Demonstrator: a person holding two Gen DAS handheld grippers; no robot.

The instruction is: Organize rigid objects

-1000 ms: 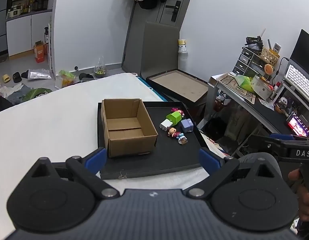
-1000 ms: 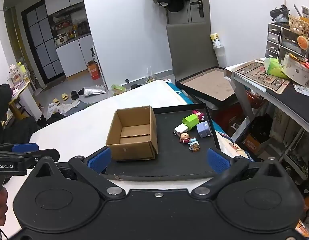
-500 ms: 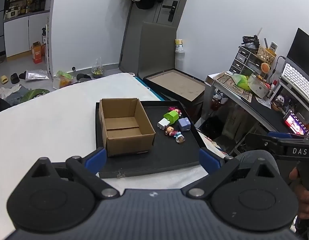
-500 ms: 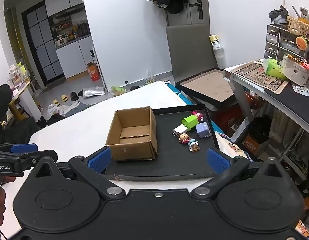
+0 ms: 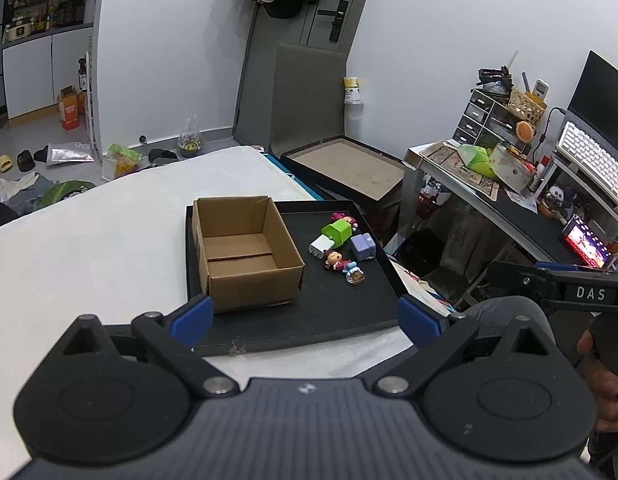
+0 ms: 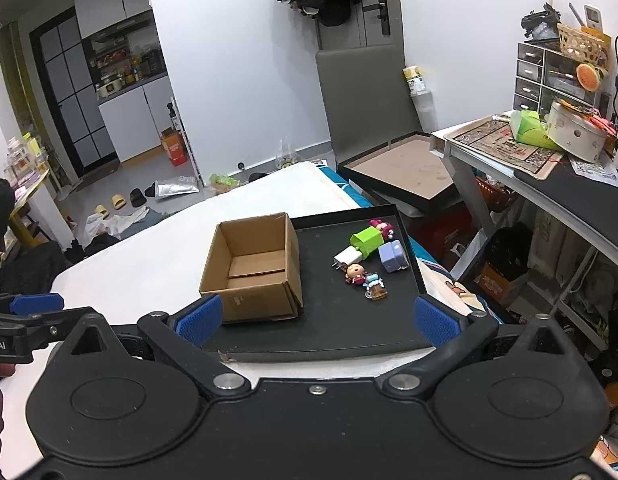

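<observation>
**Both grippers wide open, short of the tray**

Left gripper: jaws spread wide, nothing between them, blue pads framing the near edge of the black tray. Right gripper: jaws likewise spread wide and empty, held over the same near edge. Neither touching any object.

Black tray lying on a white surface, flat, its near rim chipped at one spot. On the tray's left part, an open cardboard box, upright, flaps down, interior bare cardboard. To the right of the box, well apart from it, a small cluster of rigid objects:
- green block, tilted, touching a white charger plug at its near-left end
- pink figurine just behind the green block
- lavender block just beside the green block, to the right
- doll with a red-brown head in front of the plug
- small blue-and-tan keychain figure nearest the grippers, touching or almost touching the doll

From the right wrist view, same layout: box left, cluster right, all inside the tray.

Beyond the tray, a shallow brown-bottomed frame leaning on the floor, and a cluttered desk at far right.
</observation>
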